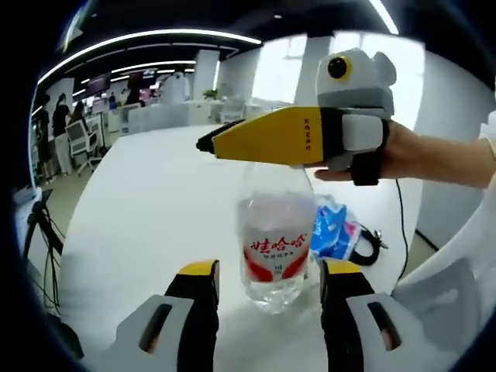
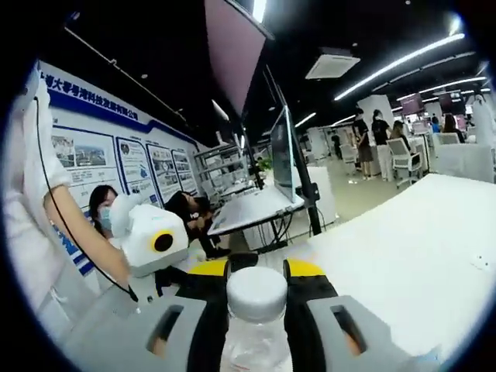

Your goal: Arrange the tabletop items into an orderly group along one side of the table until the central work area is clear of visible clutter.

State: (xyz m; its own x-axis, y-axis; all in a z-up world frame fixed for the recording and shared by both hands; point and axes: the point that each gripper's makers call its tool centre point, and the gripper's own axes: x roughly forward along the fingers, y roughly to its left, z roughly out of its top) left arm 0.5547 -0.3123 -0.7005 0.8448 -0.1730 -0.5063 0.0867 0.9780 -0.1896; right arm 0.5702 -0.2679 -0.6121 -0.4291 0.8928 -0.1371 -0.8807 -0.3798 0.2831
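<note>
On the white tabletop [image 1: 139, 201]: one clear water bottle [image 1: 275, 248] with a red label, standing upright, its white cap [image 2: 256, 292] showing in the right gripper view. One blue-and-white packet [image 1: 335, 229] is lying just behind the bottle, one black cable [image 1: 401, 217] trailing beside it. The left hand-held gripper [image 1: 267, 280] is sitting spread, one jaw either side of the bottle's base, contact unclear. The right hand-held gripper [image 2: 258, 271] is pinching the bottle's neck just under the cap. Open tabletop is stretching wide to the bottle's left, toward the far edge.
</note>
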